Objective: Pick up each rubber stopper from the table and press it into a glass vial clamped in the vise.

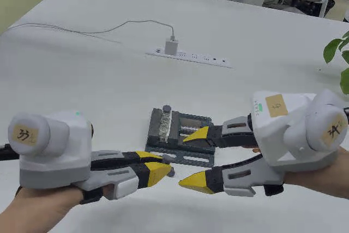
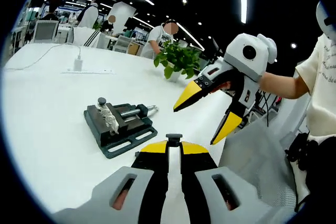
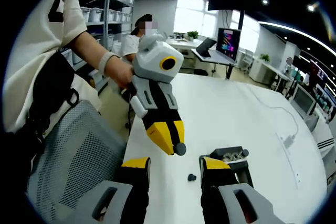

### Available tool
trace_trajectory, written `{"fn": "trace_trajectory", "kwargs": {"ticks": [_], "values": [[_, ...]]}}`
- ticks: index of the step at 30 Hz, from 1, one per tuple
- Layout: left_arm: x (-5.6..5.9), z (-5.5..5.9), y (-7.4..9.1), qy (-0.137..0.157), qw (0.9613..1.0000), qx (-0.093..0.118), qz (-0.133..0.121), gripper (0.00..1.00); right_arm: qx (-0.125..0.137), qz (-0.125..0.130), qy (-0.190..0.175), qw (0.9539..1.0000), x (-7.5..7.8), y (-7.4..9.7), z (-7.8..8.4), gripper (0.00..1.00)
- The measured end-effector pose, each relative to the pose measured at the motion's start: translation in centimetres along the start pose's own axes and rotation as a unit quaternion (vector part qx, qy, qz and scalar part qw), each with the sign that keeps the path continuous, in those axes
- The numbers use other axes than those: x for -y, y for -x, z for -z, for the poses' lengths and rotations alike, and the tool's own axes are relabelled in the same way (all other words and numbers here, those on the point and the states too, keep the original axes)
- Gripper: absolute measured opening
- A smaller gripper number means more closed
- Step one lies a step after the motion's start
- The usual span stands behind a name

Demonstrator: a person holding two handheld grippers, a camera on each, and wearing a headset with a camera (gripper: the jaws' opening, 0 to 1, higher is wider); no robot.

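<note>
Clamping a rubber stopper (image 1: 171,172) at its jaw tips, the left hand-held gripper (image 1: 163,166) sits low over the white bench (image 1: 82,80). At centre, the vise (image 1: 180,155) holds a glass vial (image 1: 165,126). The right hand-held gripper (image 1: 193,158) stands beside the vise, its jaws spread wide.

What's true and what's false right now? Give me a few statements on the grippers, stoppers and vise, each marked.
1. The left gripper is shut on a rubber stopper. True.
2. The right gripper grips a vial. False: its jaws stand open and hold nothing.
3. A vial clamped in the vise carries a seated stopper. True.
4. Every stopper is off the table. False: a loose stopper lies on it beside the vise.
</note>
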State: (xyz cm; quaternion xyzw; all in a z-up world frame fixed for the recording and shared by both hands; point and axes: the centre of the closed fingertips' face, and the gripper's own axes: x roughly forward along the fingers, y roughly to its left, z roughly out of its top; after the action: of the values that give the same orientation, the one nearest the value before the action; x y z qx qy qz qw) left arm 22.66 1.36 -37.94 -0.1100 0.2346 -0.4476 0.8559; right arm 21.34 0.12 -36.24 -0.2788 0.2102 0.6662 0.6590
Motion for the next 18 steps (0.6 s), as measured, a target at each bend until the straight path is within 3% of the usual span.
{"fn": "trace_trajectory", "kwargs": {"ticks": [1,3,9,12,18], "values": [[-0.2,0.4,-0.1,-0.027,0.9995,-0.017,-0.002,0.04,-0.004,-0.006,-0.001,1.0,-0.1,0.0,0.2,0.35],[0.1,0.7,-0.3,-0.053,0.9979,-0.037,0.003,0.04,-0.012,-0.021,-0.007,0.9997,-0.4,0.0,0.5,0.36],[0.4,1.3,-0.7,-0.095,0.9931,-0.067,0.016,0.04,-0.029,-0.054,-0.004,0.9981,-1.1,-0.2,1.1,0.33],[0.7,1.8,-0.7,-0.122,0.9888,-0.082,0.023,0.04,-0.033,-0.065,-0.012,0.9973,-1.4,-0.4,1.4,0.31],[1.2,2.9,-0.7,-0.189,0.9737,-0.12,0.039,0.04,-0.036,-0.086,-0.017,0.9955,-1.9,-0.9,1.6,0.27]]}}
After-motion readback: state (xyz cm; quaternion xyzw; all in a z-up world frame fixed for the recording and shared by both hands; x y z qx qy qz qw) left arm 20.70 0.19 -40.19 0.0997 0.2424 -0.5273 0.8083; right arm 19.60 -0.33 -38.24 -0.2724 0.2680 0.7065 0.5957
